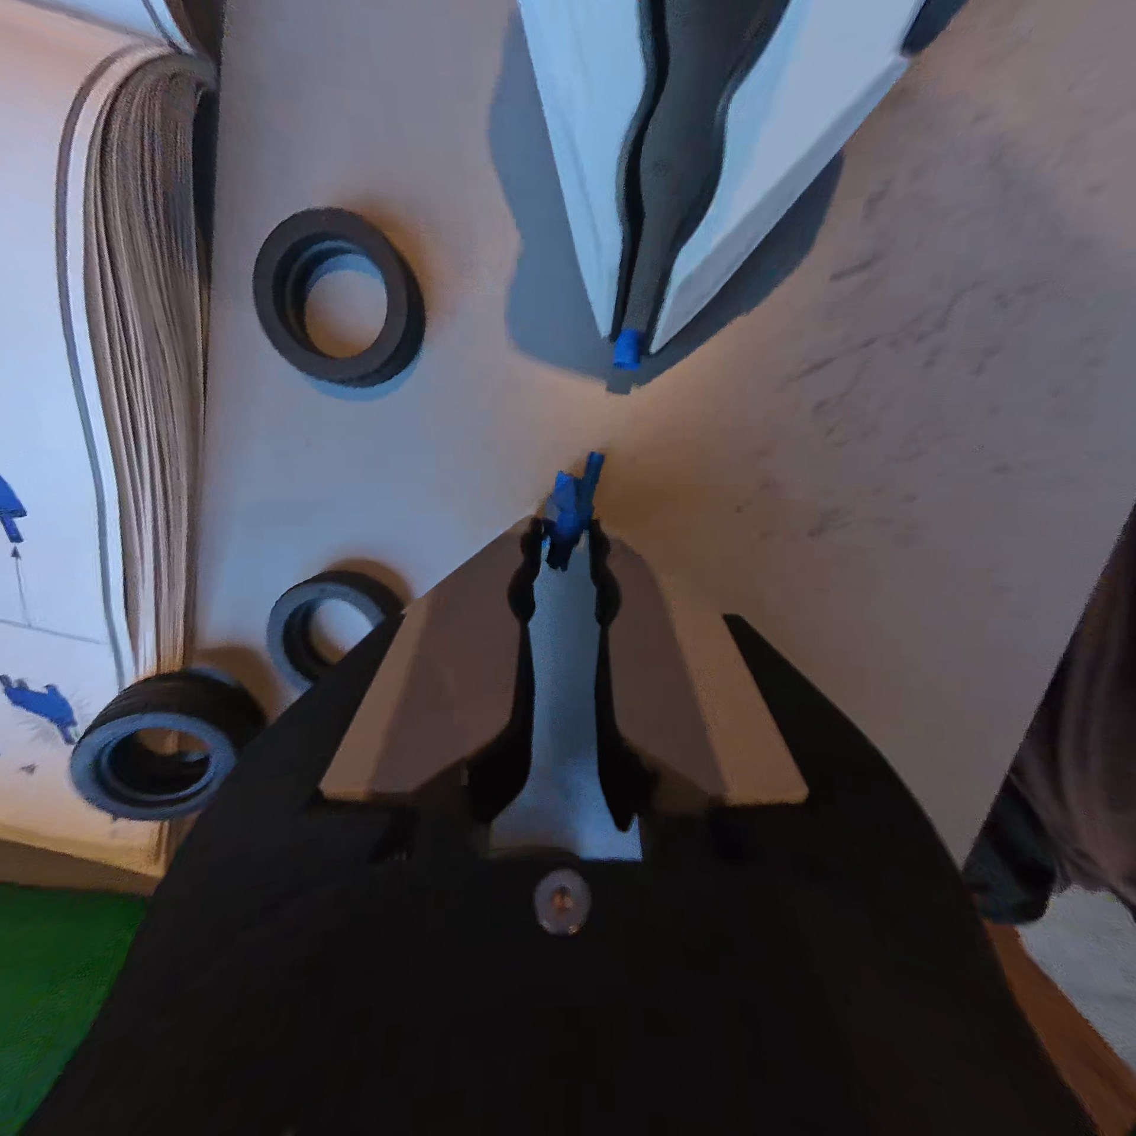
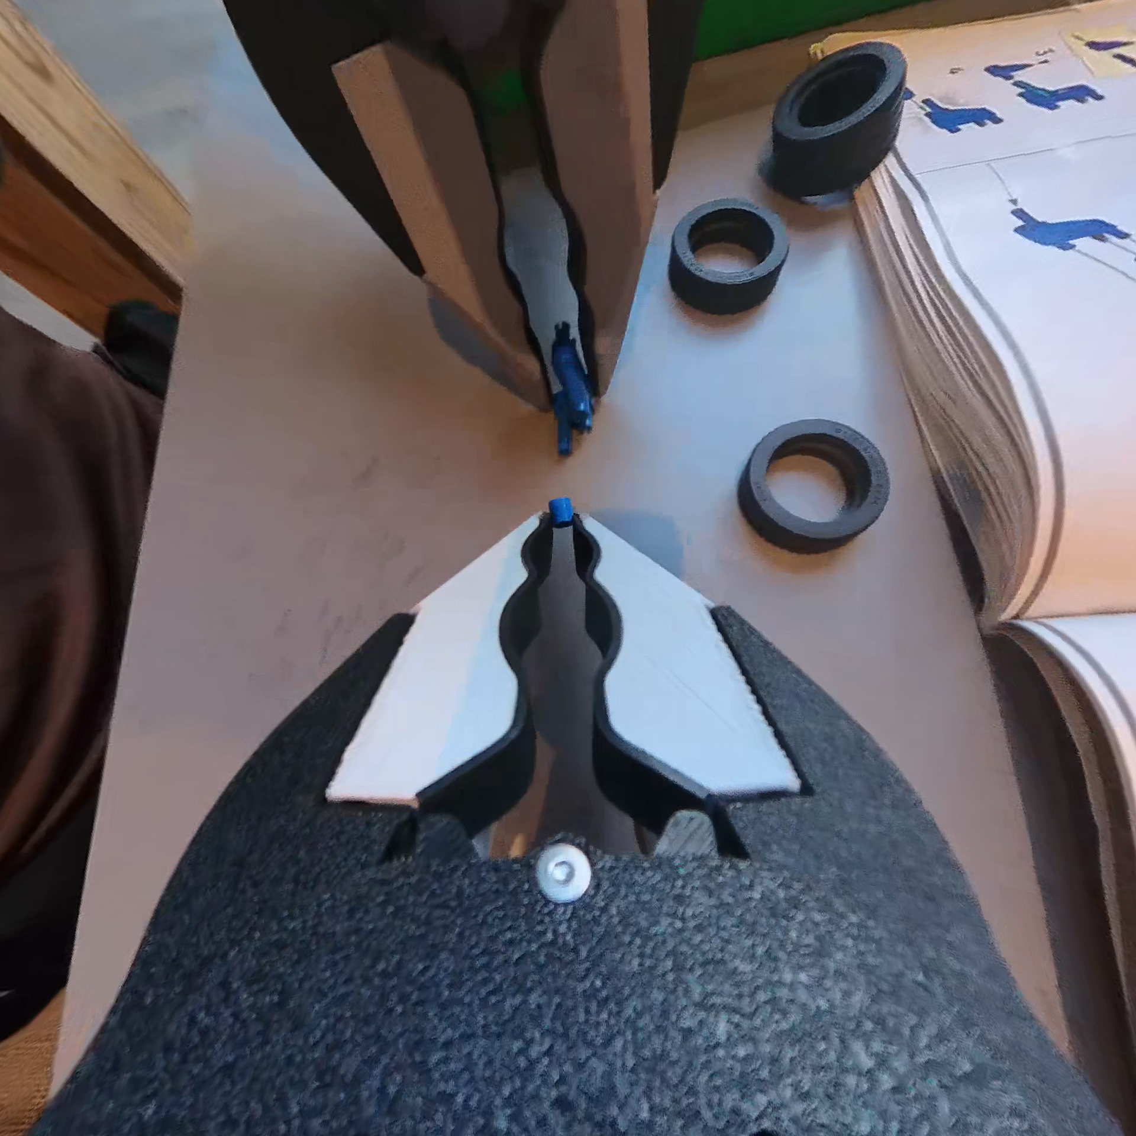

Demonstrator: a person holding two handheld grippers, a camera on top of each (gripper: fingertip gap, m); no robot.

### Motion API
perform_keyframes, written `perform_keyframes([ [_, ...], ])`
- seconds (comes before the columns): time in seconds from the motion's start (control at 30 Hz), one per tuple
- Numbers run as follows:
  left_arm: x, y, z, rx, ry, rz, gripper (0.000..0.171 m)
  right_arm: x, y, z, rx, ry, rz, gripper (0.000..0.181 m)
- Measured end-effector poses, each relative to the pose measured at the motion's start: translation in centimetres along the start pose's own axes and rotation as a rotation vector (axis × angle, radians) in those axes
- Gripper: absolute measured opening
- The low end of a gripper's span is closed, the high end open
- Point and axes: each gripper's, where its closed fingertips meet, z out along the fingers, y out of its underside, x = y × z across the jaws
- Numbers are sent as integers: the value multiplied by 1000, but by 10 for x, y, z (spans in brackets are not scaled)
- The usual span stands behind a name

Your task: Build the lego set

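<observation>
Both grippers' fingers tip to tip: left gripper clamped on blue connector, right gripper on blue pin.

Two hand-held tongs, one pair per hand

Left tongs: tan fingers, black body, silver screw. Right tongs: white fingers, wavy black pads, textured black body.

No writing can be read; the open instruction booklet bears only blue drawings and arrows.

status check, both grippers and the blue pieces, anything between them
Left gripper shut on blue axle piece. Right gripper shut on small blue bush. Tips facing, small gap, not joined. Nothing between; three black tyres off to the side.
</observation>
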Motion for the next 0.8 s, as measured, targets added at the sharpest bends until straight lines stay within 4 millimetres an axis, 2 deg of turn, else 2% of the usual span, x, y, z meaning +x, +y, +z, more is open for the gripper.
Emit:
perform_keyframes([
  [0.13,10,-11,3,79,-25,-66,12,1,6,-4,-23,71,-41,7],
  [0.37,33,-26,7,189,12,-106,12,-12,22,-9,-80,57,-77,7],
  [0.63,37,-28,6,228,26,-91,19,-20,26,-7,-84,-3,-85,6],
  [0.8,36,-33,4,277,52,-84,18,-19,25,-6,-86,-1,-86,6],
])
